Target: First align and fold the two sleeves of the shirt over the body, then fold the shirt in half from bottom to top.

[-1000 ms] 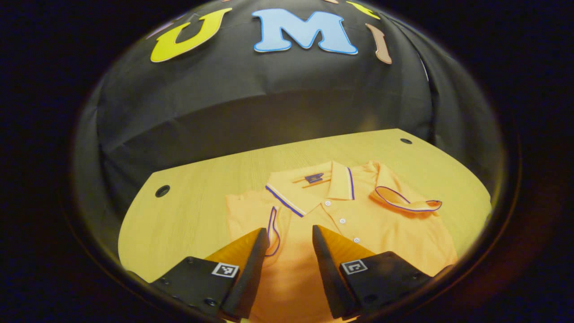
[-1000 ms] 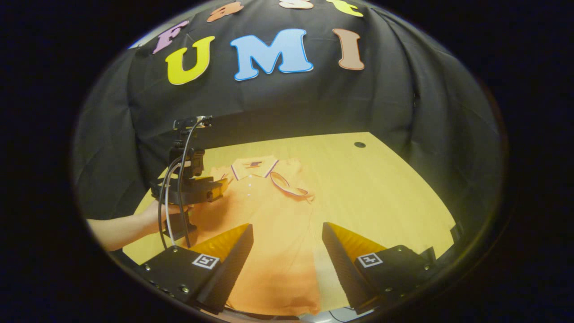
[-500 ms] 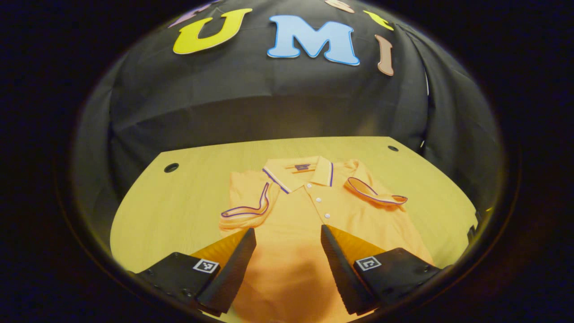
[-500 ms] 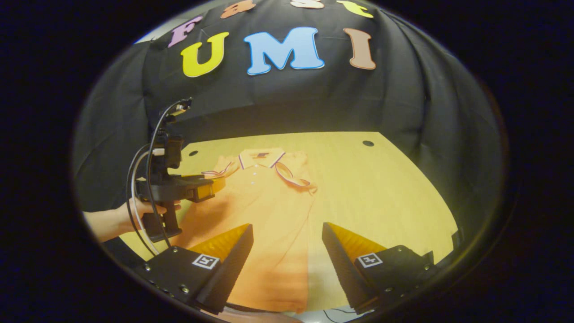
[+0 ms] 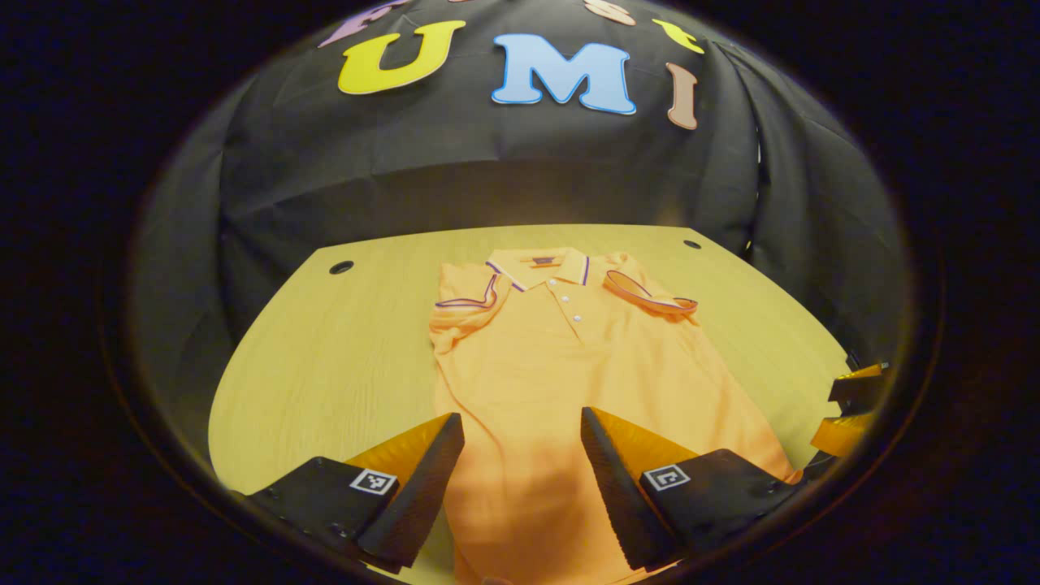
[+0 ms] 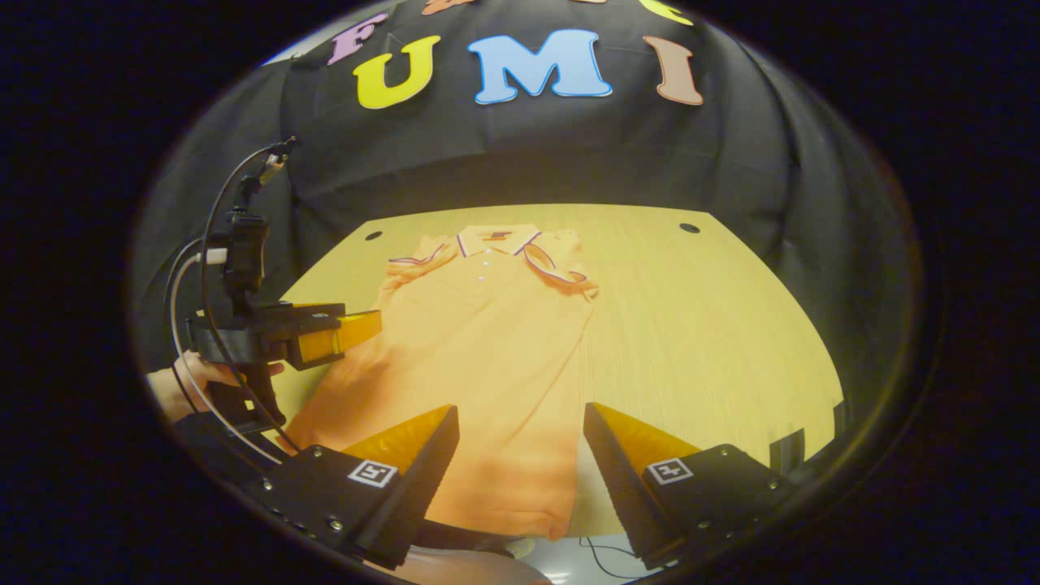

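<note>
Orange short-sleeved polo shirt with purple-trimmed collar and cuffs (image 5: 561, 366), flat and face up on the pale wooden desk (image 5: 325, 366). Long axis along the desk's depth: collar toward the back wall, hem at the near edge. Both sleeves (image 5: 467, 296) already turned in over the chest, so likely between steps, bottom-to-top fold not begun. Left hand-held gripper (image 5: 520, 463) spread and empty above the lower body; right hand-held gripper (image 6: 520, 463) likewise spread over the hem. Next move probably one hem corner pinched per gripper, then carried up to the collar.
</note>
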`<state>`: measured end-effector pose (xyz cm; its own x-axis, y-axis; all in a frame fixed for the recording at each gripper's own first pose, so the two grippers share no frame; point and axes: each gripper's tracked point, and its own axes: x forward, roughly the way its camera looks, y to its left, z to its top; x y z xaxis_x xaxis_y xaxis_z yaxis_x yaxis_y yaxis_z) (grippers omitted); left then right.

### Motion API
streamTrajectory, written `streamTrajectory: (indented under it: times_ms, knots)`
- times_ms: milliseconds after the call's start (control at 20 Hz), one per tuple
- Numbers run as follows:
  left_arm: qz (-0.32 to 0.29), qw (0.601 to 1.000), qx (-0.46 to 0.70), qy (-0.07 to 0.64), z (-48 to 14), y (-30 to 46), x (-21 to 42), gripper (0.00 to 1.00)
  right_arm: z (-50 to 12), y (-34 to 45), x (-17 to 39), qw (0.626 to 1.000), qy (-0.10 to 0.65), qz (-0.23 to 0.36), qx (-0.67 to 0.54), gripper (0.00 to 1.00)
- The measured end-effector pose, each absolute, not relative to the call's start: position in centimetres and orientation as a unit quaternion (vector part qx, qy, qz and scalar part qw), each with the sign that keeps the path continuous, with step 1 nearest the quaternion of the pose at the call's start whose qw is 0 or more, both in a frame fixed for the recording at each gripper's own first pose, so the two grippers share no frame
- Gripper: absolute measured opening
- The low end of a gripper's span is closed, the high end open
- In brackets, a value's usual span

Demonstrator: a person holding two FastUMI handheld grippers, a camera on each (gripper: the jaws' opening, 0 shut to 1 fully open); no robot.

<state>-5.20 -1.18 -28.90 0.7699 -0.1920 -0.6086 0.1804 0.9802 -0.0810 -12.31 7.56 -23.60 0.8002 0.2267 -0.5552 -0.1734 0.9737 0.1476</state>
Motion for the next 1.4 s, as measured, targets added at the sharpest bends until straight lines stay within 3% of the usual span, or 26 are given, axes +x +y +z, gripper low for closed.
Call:
streamTrajectory:
  times_ms: [850, 1250, 1400]
  knots:
    - [-0.089, 0.918, 0.004, 0.386, -33.2, 3.7, -21.8, 0.95, -31.4, 6.2, -17.2, 0.918, 0.386, 0.081, 0.045, 0.96]
    - [-0.089, 0.916, 0.029, 0.390, -35.0, 3.0, -23.6, 0.94, -33.4, 6.2, -18.8, 0.912, 0.402, 0.075, 0.033, 0.96]
    - [-0.078, 0.917, 0.024, 0.391, -35.1, 2.6, -23.3, 0.90, -33.5, 6.3, -19.1, 0.914, 0.397, 0.077, 0.008, 0.92]
